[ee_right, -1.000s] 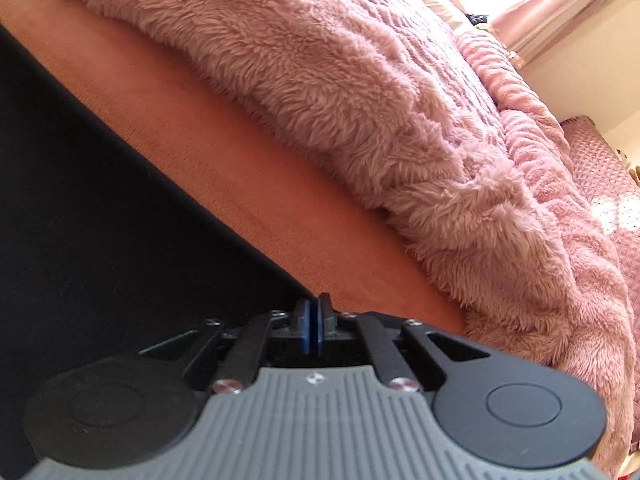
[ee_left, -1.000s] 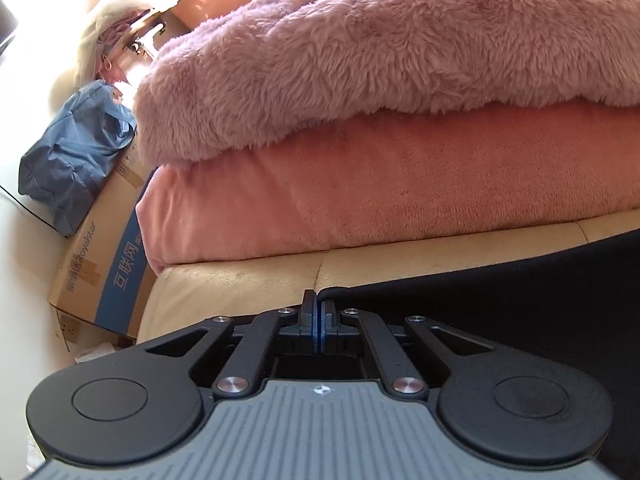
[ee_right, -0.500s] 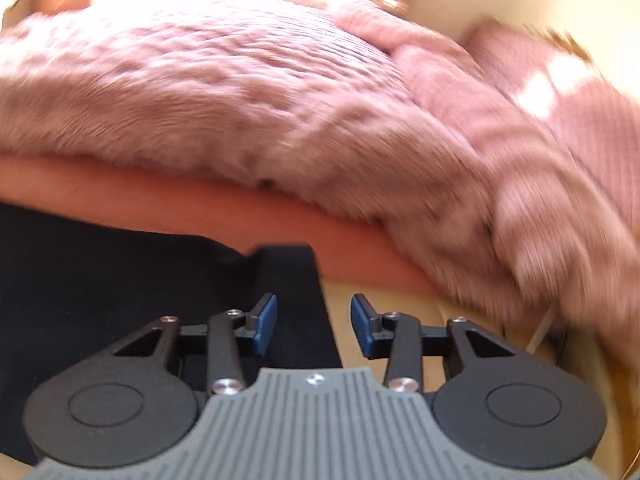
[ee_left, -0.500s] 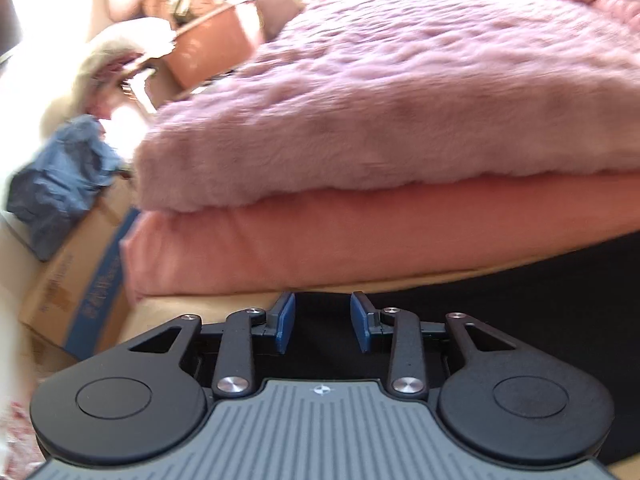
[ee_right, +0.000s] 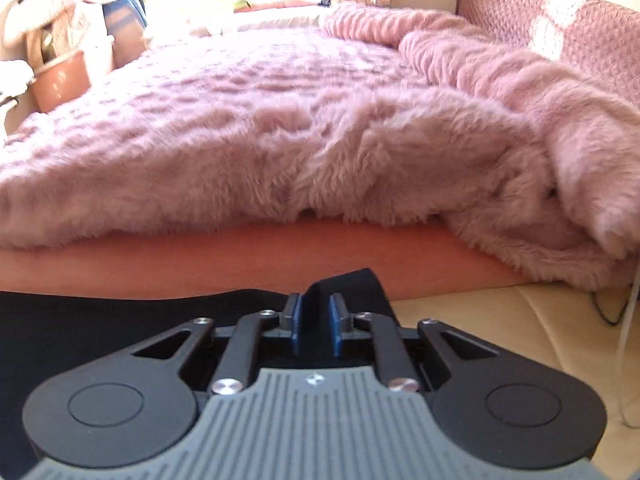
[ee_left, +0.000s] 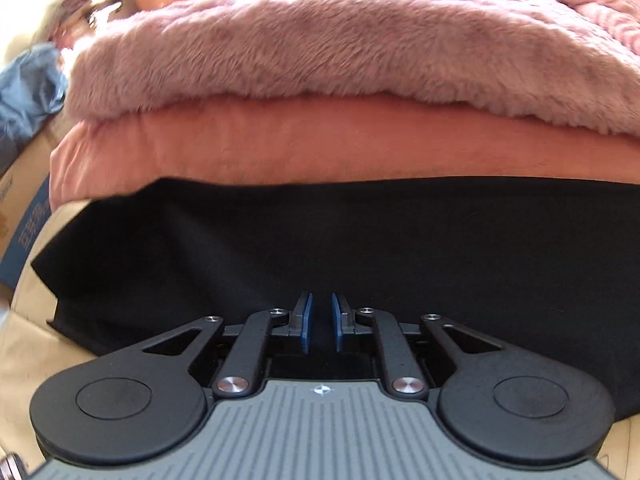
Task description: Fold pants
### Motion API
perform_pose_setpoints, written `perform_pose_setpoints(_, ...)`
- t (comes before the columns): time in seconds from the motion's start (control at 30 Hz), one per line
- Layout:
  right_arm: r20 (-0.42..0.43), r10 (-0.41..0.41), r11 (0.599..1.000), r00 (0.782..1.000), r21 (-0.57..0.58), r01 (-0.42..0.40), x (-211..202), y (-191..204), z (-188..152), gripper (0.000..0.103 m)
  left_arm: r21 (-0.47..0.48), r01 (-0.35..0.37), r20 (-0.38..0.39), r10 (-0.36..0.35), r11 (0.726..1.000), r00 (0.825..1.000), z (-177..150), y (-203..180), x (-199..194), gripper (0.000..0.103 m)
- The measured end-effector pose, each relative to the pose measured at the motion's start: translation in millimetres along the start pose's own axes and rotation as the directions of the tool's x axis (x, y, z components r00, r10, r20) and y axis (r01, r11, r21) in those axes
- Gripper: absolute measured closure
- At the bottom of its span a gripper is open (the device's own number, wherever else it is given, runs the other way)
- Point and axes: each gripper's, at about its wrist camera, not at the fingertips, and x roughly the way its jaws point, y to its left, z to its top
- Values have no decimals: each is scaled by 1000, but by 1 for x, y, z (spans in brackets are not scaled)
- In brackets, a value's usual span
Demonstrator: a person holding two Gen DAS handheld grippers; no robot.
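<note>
- Pants (ee_left: 360, 248): the black pants lie spread on the cream surface (ee_right: 480, 320) at the near edge of the bed, against the orange blanket (ee_left: 320, 148) under the fluffy pink throw (ee_left: 320, 40).
- I judge one fold just laid down; the cloth still looks long left to right, so at least one more fold is left.
- My left gripper (ee_left: 319, 322) sits over the cloth, its blue pads narrowly apart, holding nothing.
- My right gripper (ee_right: 315, 320) is slightly parted near the pants' right end, where a corner stands up; empty.
- A second ago both were pinched shut on the fabric; half a second ago they opened wider, and now they have pulled back.
</note>
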Motion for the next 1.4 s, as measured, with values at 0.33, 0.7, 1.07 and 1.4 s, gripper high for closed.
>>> perform_pose_setpoints(0.33,-57,-94,995,994,-25,93,42,-7,1,103,-34,14,17,-13,999,1000,0,7,4,88)
perform_pose_setpoints(0.7,52,41,984,998,-177,-31,-59,78,-41,92,-156,-93,229,128,983,965,-50,66,-59,52)
perform_pose_setpoints(1.07,-51,-37,991,998,-132,30,-55,124,-92,91,-320,-112,207,184,941,961,-34,182,-24,43)
perform_pose_setpoints(1.4,-65,-92,978,994,-192,78,-49,136,-92,88,16,-122,220,115,992,969,-6,174,13,95)
